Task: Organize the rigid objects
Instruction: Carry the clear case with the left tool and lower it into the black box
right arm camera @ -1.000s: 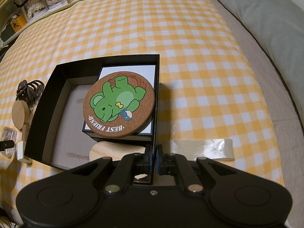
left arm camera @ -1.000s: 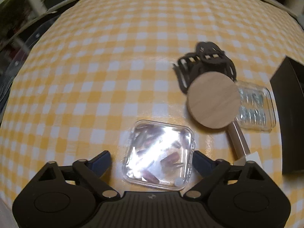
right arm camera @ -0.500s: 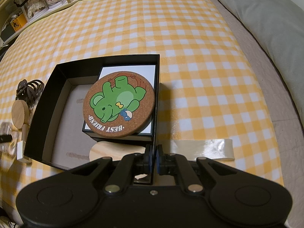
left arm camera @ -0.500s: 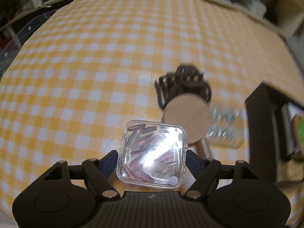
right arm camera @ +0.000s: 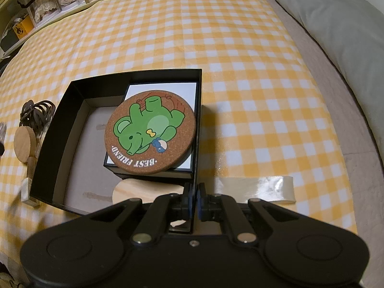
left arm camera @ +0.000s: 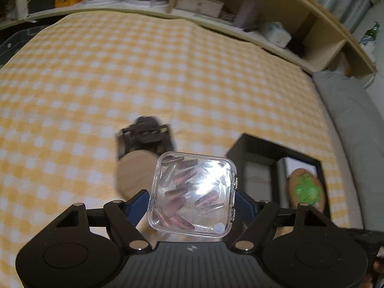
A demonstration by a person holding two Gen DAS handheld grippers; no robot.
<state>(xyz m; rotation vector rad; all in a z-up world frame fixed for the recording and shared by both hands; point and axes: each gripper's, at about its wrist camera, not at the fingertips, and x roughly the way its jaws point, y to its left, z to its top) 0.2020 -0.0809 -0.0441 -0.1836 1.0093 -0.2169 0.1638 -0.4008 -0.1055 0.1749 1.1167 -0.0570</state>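
My left gripper (left arm camera: 192,202) is shut on a clear square case (left arm camera: 192,194) of dark press-on nails, held off the checked cloth. Below and beyond it lie a black claw clip (left arm camera: 144,136) and a round wooden disc (left arm camera: 133,175), blurred. The open black box (left arm camera: 252,148) sits to the right, with the green bear cork coaster (left arm camera: 307,189) inside. In the right wrist view my right gripper (right arm camera: 194,199) is shut on the near right wall of the black box (right arm camera: 60,129). The coaster (right arm camera: 151,132) rests on a smaller white-topped box (right arm camera: 168,88), and a pale wooden piece (right arm camera: 144,189) lies in front of it.
Outside the box's left wall lie the claw clip (right arm camera: 36,112) and the wooden disc (right arm camera: 24,140) with its handle. A glossy strip of tape (right arm camera: 259,187) lies right of the box. A grey pillow (right arm camera: 336,24) borders the cloth on the right, and shelves (left arm camera: 204,2) run along the back.
My left gripper closed on the clear case and lifted it off the cloth, swinging toward the black box. The right gripper and the box have stayed put.
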